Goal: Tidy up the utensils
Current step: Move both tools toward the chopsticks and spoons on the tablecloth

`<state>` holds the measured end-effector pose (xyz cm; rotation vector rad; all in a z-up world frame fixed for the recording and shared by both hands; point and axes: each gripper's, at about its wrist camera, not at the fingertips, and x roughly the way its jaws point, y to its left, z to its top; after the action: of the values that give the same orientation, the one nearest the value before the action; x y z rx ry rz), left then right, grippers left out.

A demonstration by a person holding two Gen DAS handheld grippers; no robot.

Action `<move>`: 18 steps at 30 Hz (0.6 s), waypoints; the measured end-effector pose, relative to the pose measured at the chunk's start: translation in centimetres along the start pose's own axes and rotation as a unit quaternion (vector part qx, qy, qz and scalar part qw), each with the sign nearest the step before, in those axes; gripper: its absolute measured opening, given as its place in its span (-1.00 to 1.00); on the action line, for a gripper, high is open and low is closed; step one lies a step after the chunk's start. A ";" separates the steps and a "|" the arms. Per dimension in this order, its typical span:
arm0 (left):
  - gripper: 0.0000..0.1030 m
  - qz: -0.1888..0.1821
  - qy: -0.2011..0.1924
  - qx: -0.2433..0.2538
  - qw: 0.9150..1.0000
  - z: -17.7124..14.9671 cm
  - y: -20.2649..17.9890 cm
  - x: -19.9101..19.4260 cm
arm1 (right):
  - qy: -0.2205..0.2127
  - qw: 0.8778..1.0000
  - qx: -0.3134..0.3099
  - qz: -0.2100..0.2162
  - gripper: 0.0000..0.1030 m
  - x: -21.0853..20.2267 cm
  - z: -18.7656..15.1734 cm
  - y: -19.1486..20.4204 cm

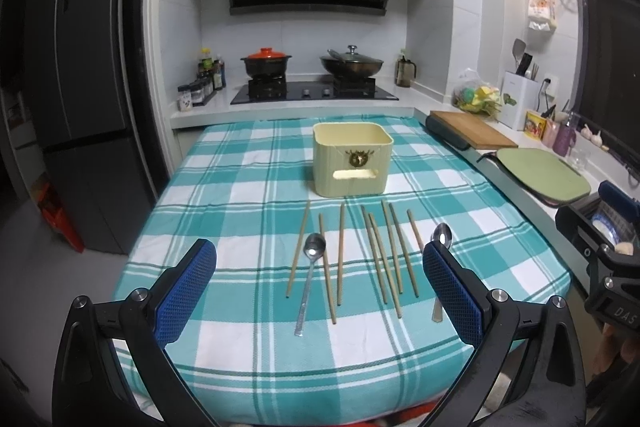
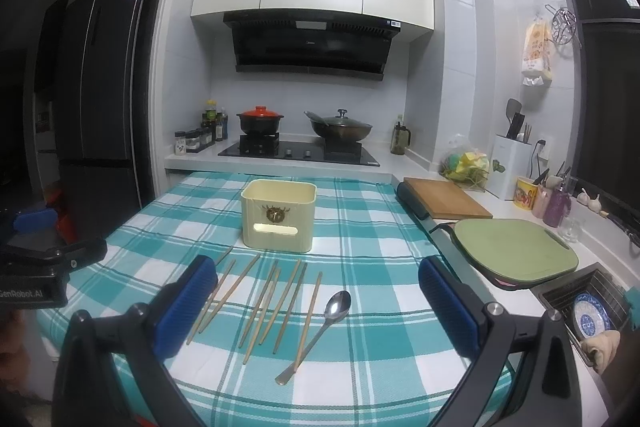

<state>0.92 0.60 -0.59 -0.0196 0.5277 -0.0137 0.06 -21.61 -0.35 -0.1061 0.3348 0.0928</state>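
Nothing has gone into the cream rectangular plastic holder (image 1: 351, 159) so far as can be seen: the visible part of its inside looks empty, though its floor is hidden by the near wall. It stands upright toward the far middle of the teal-and-white checked tablecloth (image 1: 224, 195), its slotted, emblem-marked face turned to the near side.

The task seems to be at its very start. Light wooden chopsticks (image 1: 384, 255) lie loose in a rough row just near of the holder, running near to far, some touching or crossing. One steel spoon with a long handle (image 1: 310, 279) lies among the left chopsticks, its bowl pointing far; a second steel spoon (image 2: 320, 331) lies at the right end of the row, its handle against the rightmost chopstick.

The left gripper (image 1: 320, 279) hovers over the near edge of the cloth with its blue pads spread wide and nothing between them. The right gripper (image 2: 318, 301) is likewise spread and empty, facing the right part of the row.

The next move probably calls for lowering one claw over a single piece, most easily a spoon, closing on its handle, then carrying it to the holder.
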 end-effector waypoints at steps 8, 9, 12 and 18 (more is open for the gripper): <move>1.00 0.007 -0.009 0.004 1.000 0.4 -0.1 -0.2 | -0.002 1.000 0.007 -0.007 1.00 -0.2 -0.2 -0.2; 1.00 0.007 -0.010 0.004 1.000 0.4 -0.2 -0.2 | -0.002 1.000 0.007 -0.008 1.00 -0.2 -0.2 -0.2; 0.99 0.011 -0.014 0.007 1.000 0.5 -0.2 -0.2 | -0.002 1.000 0.009 -0.010 1.00 -0.3 -0.2 -0.2; 1.00 0.015 -0.016 0.005 1.000 0.6 -0.2 -0.1 | 0.003 1.000 0.014 -0.015 1.00 0.1 0.1 -0.4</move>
<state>1.12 0.37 -0.03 -0.0012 0.4961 0.0131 0.21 -22.00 -0.26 -0.0834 0.3411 0.0575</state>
